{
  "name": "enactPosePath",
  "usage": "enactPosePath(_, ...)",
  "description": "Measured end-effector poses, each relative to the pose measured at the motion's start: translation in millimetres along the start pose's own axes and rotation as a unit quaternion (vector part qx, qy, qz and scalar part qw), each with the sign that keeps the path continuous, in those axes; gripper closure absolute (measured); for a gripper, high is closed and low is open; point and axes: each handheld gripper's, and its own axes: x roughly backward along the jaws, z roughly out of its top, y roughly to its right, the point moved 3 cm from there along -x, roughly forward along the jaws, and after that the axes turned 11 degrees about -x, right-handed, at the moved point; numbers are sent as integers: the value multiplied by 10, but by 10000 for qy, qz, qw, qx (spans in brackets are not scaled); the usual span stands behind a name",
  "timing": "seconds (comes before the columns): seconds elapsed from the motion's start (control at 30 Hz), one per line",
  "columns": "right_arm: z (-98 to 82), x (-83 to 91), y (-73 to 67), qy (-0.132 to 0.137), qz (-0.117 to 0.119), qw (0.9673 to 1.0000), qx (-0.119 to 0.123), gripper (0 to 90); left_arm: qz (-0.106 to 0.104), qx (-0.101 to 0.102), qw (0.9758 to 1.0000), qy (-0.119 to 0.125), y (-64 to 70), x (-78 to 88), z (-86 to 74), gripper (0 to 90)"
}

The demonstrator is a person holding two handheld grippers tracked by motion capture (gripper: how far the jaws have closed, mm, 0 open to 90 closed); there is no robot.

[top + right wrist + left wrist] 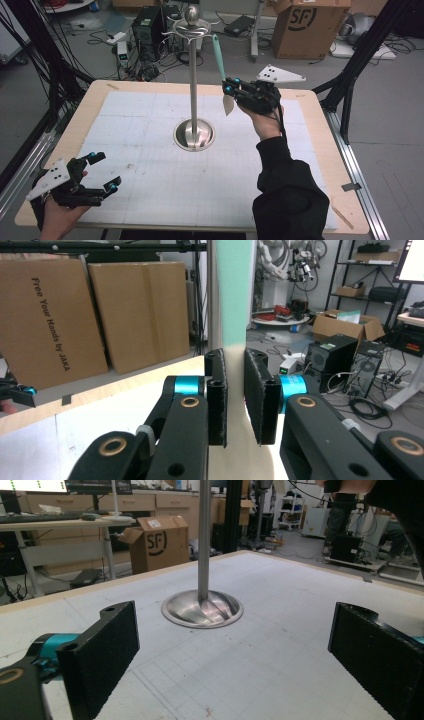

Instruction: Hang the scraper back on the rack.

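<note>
Black padded jaws of the right gripper (234, 400) fill the foreground of the right gripper view, pressed on either side of a utensil (235, 315) at the seam where its mint-green handle meets the cream lower part. Long axis of the utensil runs near upright, handle end up, blade end down; in the high view the utensil (221, 70) tilts slightly, its handle tip reaching toward the hook ring at the top of the steel stand (194, 80). Stand lies just left of the right gripper (231, 90) across the table, so any hang-up move looks, as a judgement, like a short shift toward the pole with the handle end kept high. Left gripper (106, 172) rests low at the near left corner of the white mat (150, 170), jaws spread wide with nothing between them, well apart from the stand. Left gripper view adds the stand's domed base (202, 609) seen low across the mat; the high view alone gives the hook ring and the utensil's blade.
</note>
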Motion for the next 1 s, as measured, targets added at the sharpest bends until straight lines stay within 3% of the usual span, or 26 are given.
enactPosePath(0.3, -41, -101, -24, 80, 48, 9999, -130, 804, 46, -3, 10000, -38, -7, 11, -11, 66)
enactPosePath(0.57, -62, -192, -75, 142, -210, 9997, -34, 777, 11, 9, 10000, -32, 3, -2, -14, 66)
enactPosePath(0.73, -91, -134, -101, 242, -302, 9992, 110, 608, 26, 44, 10000, 9, -16, -6, -20, 66)
enactPosePath(1.0, -285, 2, -27, 229, -329, 9992, -26, 305, 101, 82, 9999, 79, -57, -28, -33, 66)
